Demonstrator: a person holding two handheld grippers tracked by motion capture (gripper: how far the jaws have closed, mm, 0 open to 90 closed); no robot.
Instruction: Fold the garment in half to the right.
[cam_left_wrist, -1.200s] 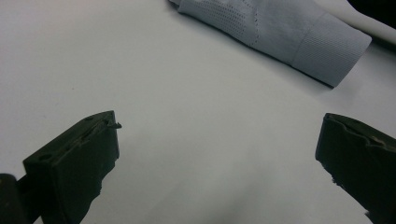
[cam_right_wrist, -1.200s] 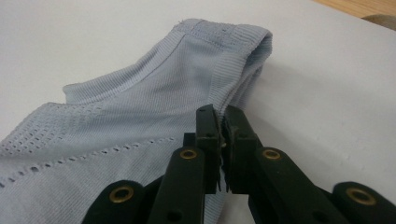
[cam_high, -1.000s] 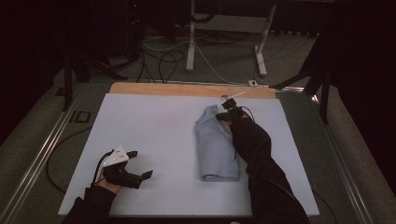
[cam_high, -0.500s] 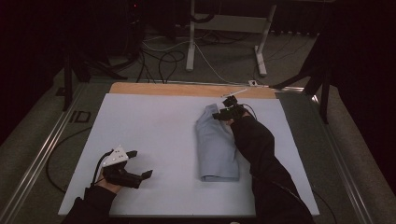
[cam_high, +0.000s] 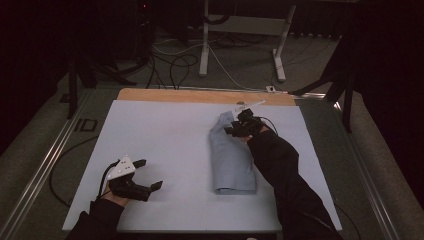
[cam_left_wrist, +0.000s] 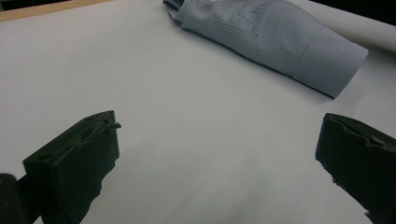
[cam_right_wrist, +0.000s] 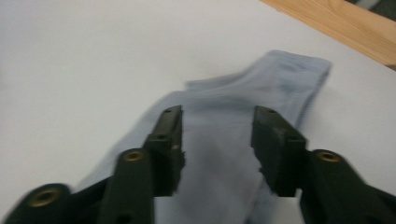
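Right gripper sits center-right of the high view, arm stretched forward, jaws parted over the far end of the pale blue sock (nothing pinched). Left gripper rests lower left, its 2 jaws spread wide.

This looks like a lab or test workshop, dimly lit. A white mat covers a worktable with a bare wooden strip at its 12 o'clock edge. Beyond it, loose cables sprawl over a grey floor around the white metal legs of another stand. Metal rails run along the table's 9 o'clock side, and dark curtains hang behind.
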